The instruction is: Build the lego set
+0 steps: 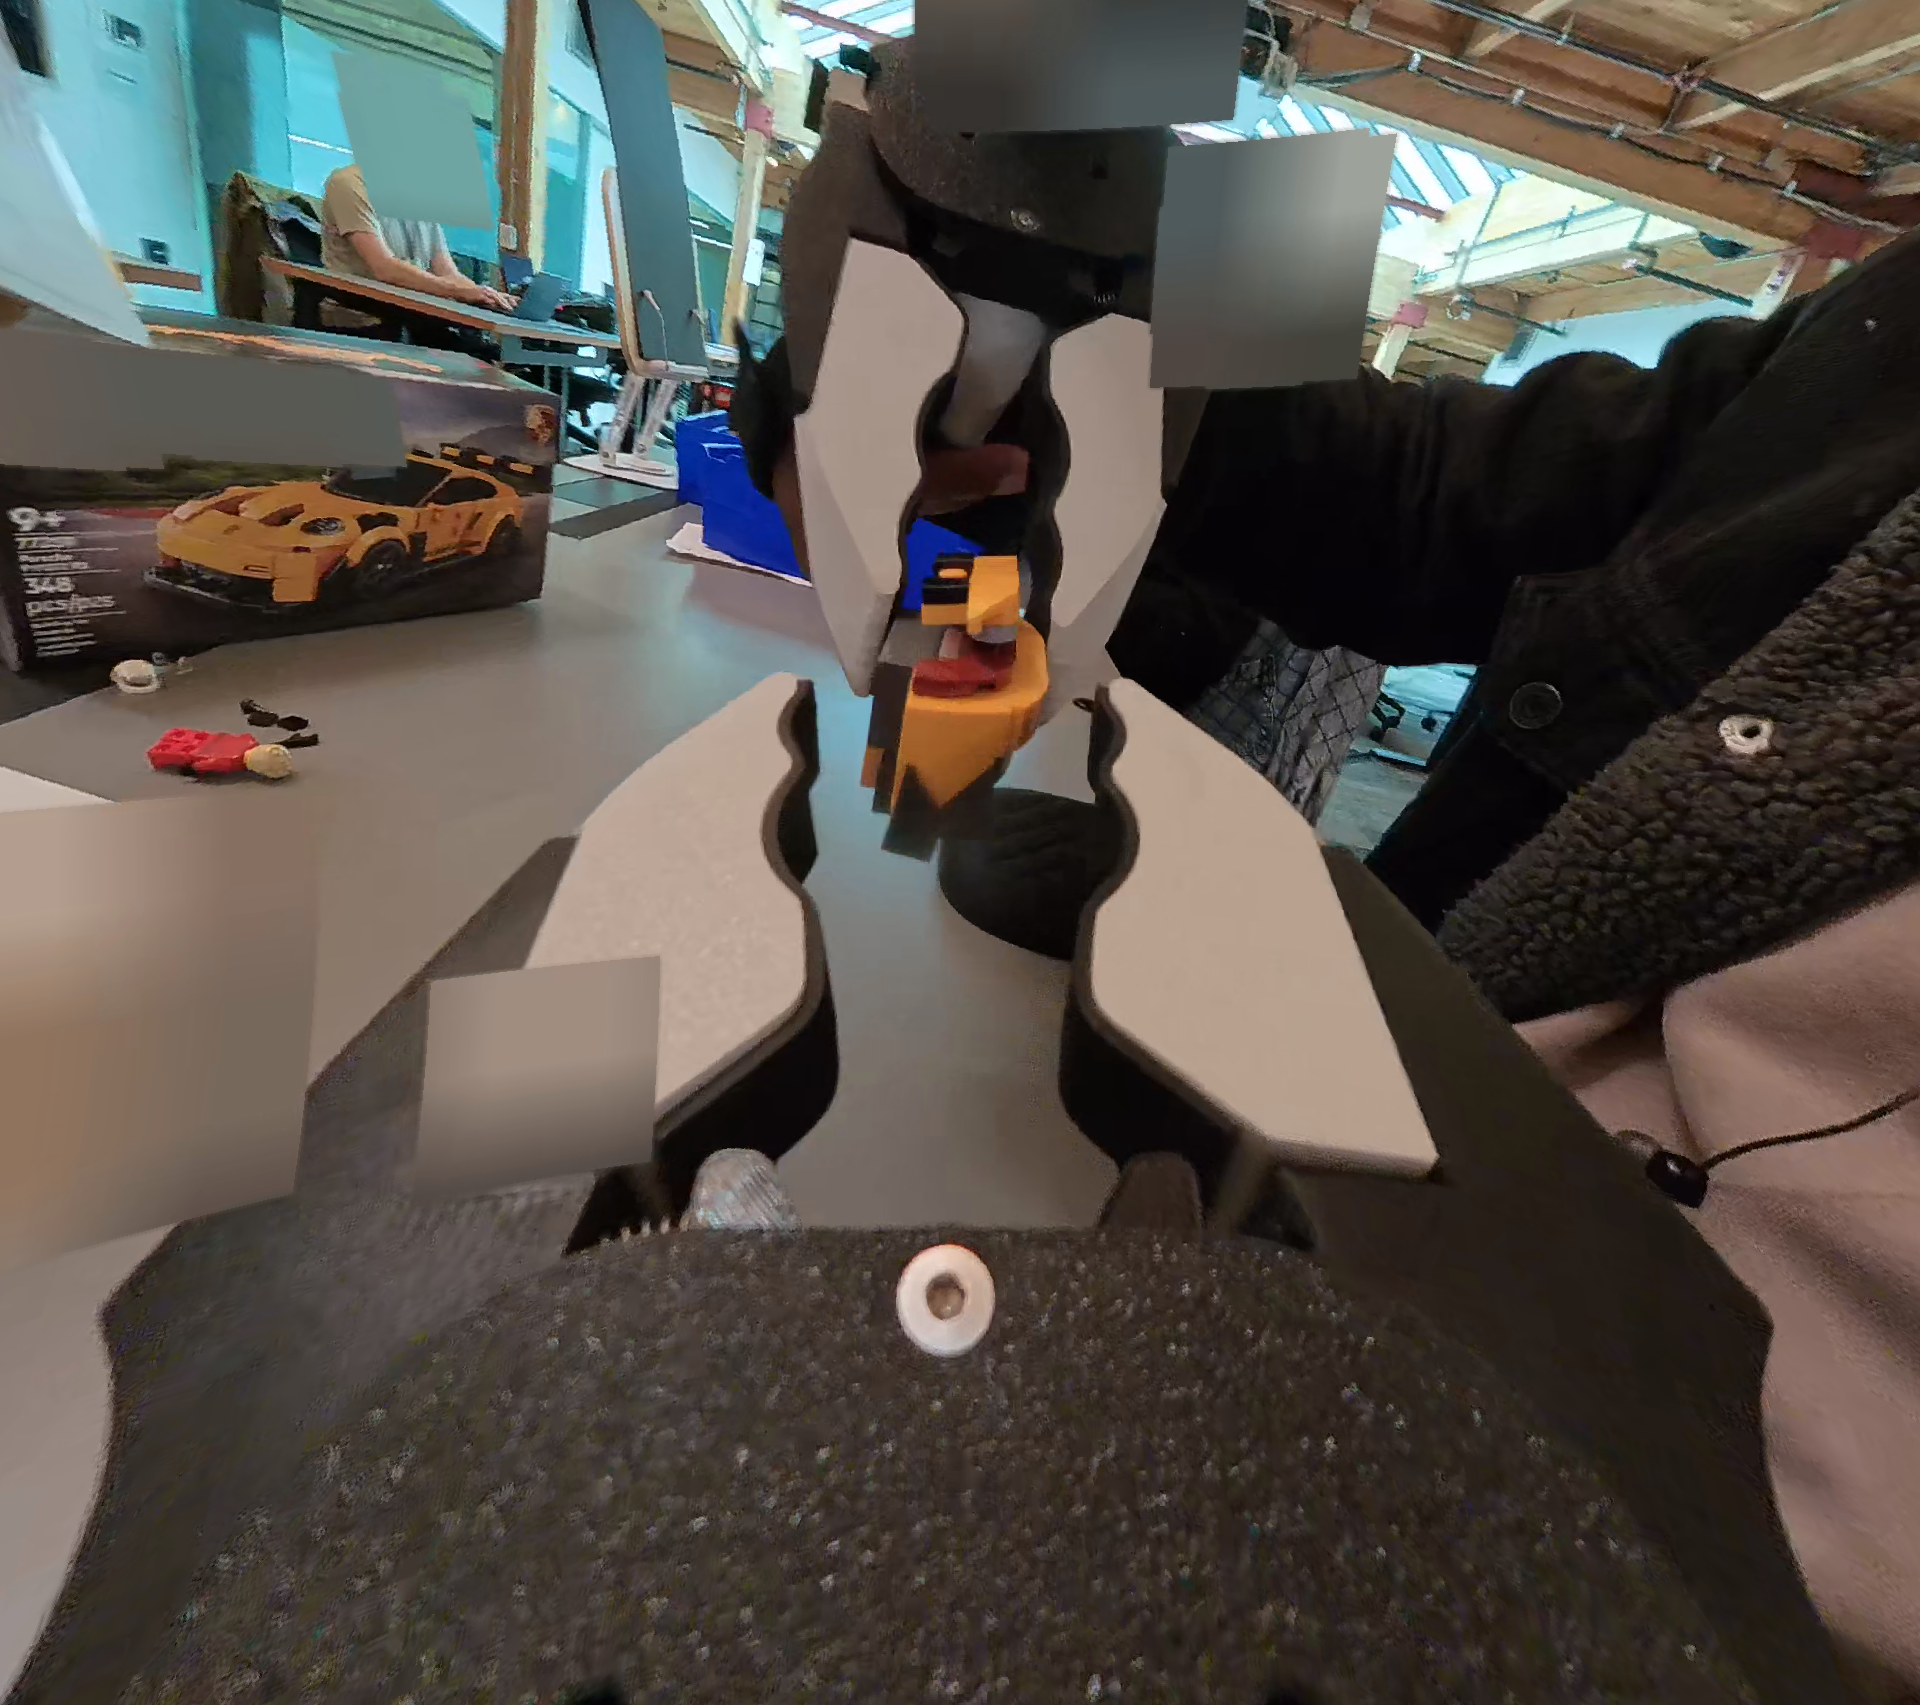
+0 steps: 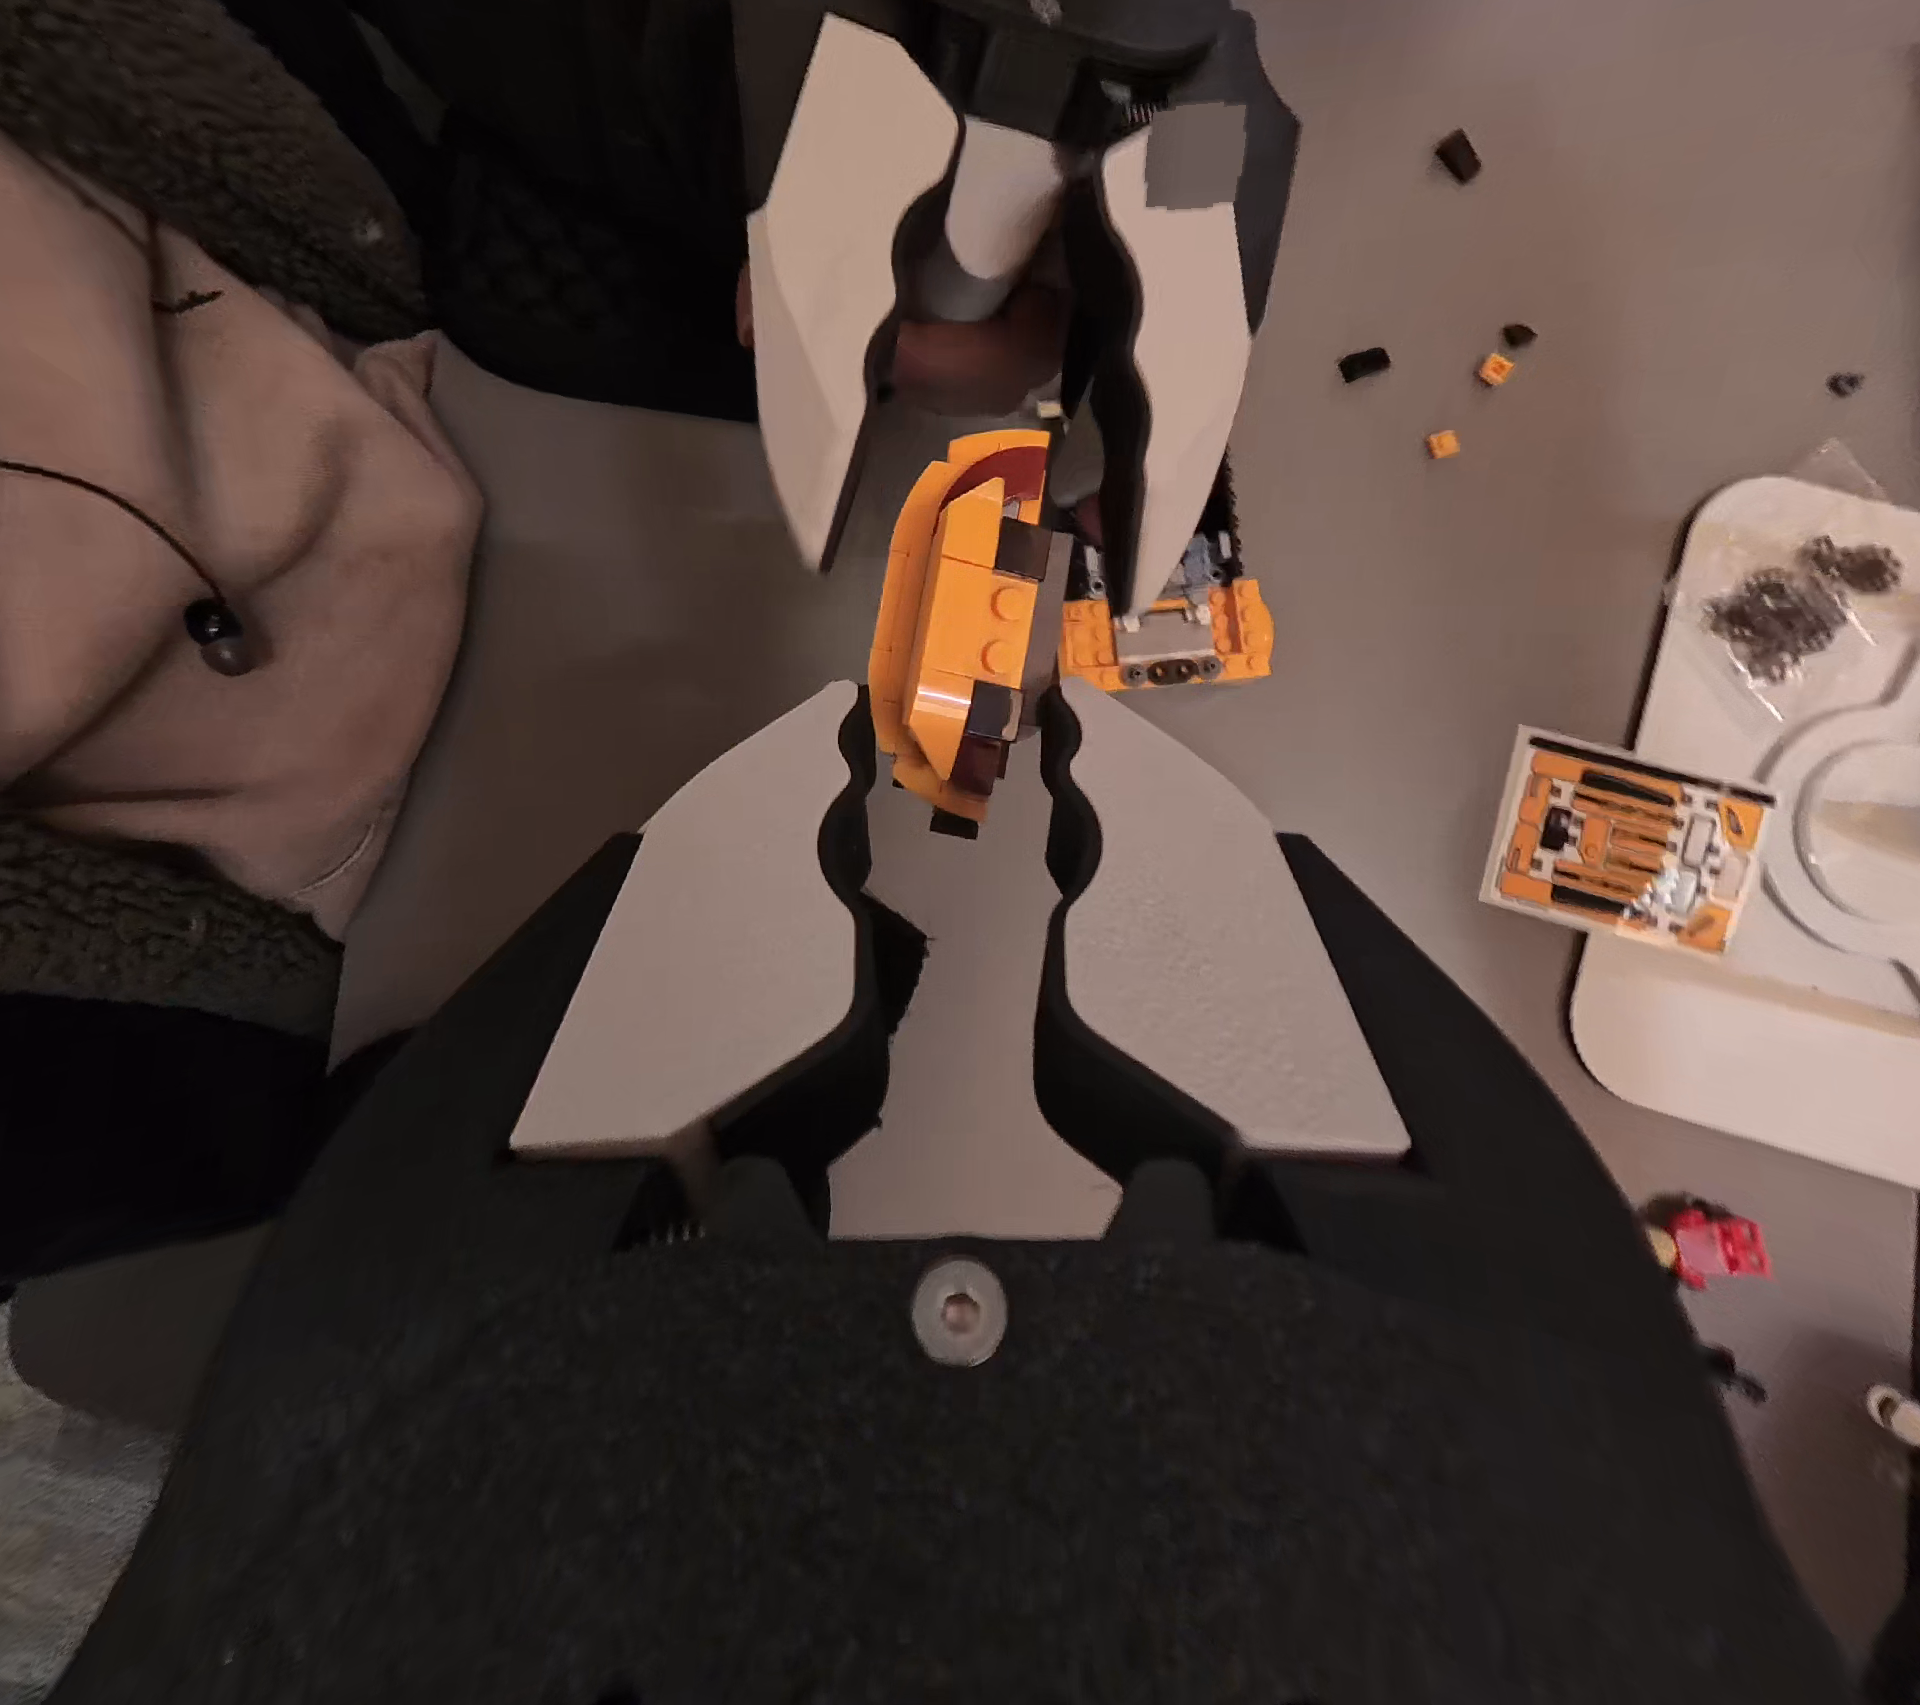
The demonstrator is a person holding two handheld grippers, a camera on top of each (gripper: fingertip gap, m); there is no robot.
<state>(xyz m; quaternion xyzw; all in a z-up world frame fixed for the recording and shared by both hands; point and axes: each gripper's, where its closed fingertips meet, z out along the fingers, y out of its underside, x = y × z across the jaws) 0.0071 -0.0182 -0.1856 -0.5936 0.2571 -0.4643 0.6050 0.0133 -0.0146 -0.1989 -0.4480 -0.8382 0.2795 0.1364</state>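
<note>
At frame centre, the right gripper (image 1: 966, 616) pinched an orange car sub-assembly (image 2: 961, 627) above the desk (image 2: 623, 512), the left gripper's (image 1: 951, 720) fingers narrowly apart beside it; uneven squeezing could pop bricks loose.

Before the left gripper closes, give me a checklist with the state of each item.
1. Right gripper clamps the orange assembly: ok, both tips sit against it.
2. Left gripper is open wide enough: ok, its fingers straddle the assembly with gaps on both sides.
3. Assembly is off the table: ok, held in the air between the two grippers.
4. Chassis is in place for mating: cannot tell, a left gripper finger hides part of it.
5. Loose bricks are clear of the grippers: ok, they lie off to the side.
</note>
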